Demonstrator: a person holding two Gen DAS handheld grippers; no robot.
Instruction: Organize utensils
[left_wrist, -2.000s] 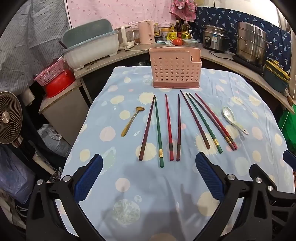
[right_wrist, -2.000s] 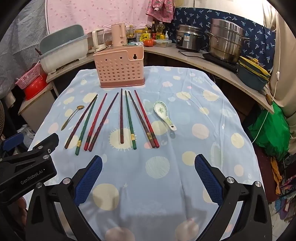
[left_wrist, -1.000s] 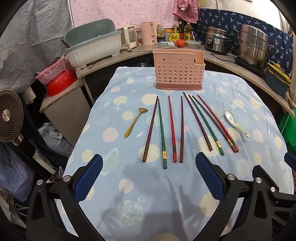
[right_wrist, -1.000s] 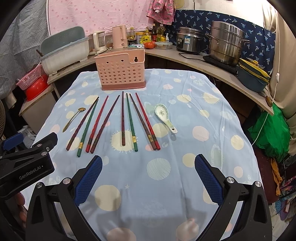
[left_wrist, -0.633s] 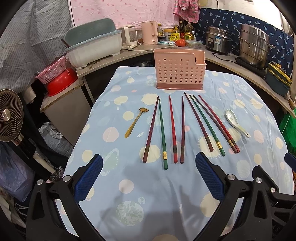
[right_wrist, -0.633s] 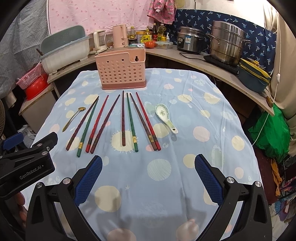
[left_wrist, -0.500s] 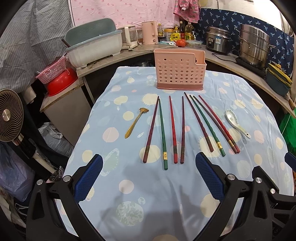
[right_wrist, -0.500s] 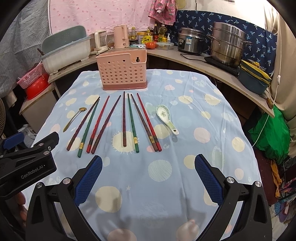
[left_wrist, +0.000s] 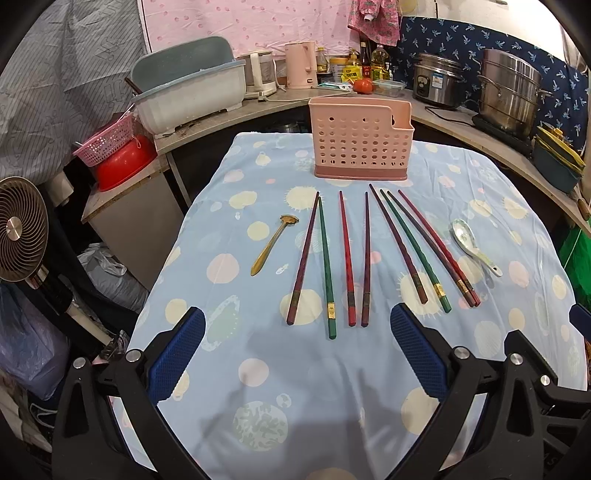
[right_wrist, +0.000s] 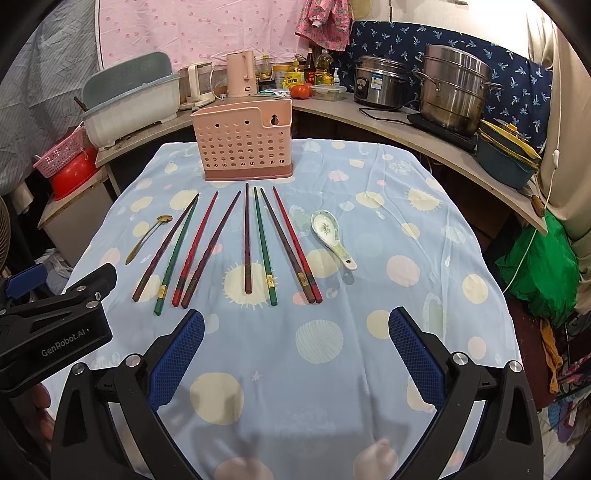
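Eight chopsticks (left_wrist: 347, 258) lie in a loose fan on the middle of the table (left_wrist: 258, 369), thin tips toward its far edge and thick ends toward the near edge. They are slim tapered sticks in dark red, maroon and green, some with a small gold band near the thick end. Left of the fan, apart from it, lies a small brass-coloured spoon (left_wrist: 272, 243). Right of it lies a white ceramic soup spoon (right_wrist: 330, 236) with a green pattern in its bowl. A pink plastic utensil holder (right_wrist: 245, 147) stands upright near the far edge, its walls pierced with round holes and a keyhole slot in its raised back.

The tablecloth is light blue with pale dots and drapes over the table's edges; its near half is bare cloth.

The left gripper (left_wrist: 297, 354) hovers over the near edge, jaws spread wide and holding nothing. The right gripper (right_wrist: 295, 354) hovers likewise, wide apart and holding nothing. The left gripper's body reads "GenRobot.AI". The pads (right_wrist: 177, 354) are blue and cross-hatched.
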